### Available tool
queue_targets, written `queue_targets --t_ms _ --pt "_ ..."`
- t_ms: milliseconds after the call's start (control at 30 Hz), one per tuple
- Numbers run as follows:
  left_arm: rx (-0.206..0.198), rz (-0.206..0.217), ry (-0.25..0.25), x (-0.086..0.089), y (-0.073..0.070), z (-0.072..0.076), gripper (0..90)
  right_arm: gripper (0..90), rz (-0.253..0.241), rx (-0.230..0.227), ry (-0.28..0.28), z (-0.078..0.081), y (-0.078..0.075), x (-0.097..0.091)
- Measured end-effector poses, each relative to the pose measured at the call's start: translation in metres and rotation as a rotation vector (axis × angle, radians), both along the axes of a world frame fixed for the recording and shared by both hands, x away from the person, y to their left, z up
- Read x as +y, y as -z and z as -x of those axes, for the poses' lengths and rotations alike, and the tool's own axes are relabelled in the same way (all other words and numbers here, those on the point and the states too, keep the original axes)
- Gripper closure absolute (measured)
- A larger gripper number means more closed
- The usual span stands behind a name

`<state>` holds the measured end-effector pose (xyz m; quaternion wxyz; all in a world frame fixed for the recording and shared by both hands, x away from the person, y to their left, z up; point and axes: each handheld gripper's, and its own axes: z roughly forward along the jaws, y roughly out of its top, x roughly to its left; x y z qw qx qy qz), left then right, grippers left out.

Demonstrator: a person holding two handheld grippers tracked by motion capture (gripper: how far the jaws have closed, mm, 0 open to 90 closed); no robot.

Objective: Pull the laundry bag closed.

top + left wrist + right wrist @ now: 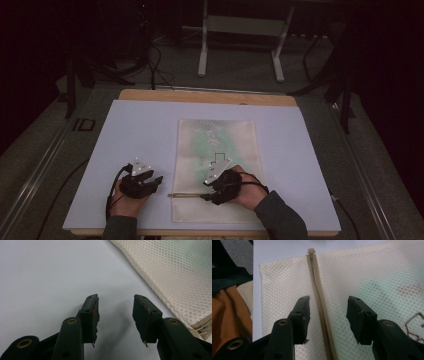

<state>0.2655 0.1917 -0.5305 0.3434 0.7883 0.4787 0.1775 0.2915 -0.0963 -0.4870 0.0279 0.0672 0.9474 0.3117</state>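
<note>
Cream mesh laundry bag, flat, with something pale green showing through the netting, lies on the light lavender worktop, right of centre and reaching down to the near edge. A beige zipper crosses the bag's near end, parallel to that edge; its slider end sits close to the bag's side hem in the right gripper view. Right gripper hovers over the bag's near part, jaws wide apart and straddling the zipper line, one jaw to each side; the pads do not press on the tape or the mesh. Left gripper rests on bare worktop just beside the bag's left edge, near the front edge of the worktop; its jaws stand apart with nothing between them, and the left gripper view shows the bag's mesh off to one side with a zipper end at its hem, close to one jaw but apart from it.
</note>
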Motion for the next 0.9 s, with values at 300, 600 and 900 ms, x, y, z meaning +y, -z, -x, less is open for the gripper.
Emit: queue_targets --t_ms 300,600,900 --pt "0.001 0.002 0.001 0.0 0.0 0.0 55.1 54.0 -0.004 0.005 -0.019 0.0 0.001 0.014" --pt "0.002 -0.001 0.003 0.0 0.0 0.0 55.0 54.6 -0.008 0.006 -0.033 -0.001 0.001 0.023" --pt "0.002 -0.001 0.004 0.0 0.0 0.0 55.0 55.0 -0.008 0.013 -0.041 -0.002 0.004 0.033"
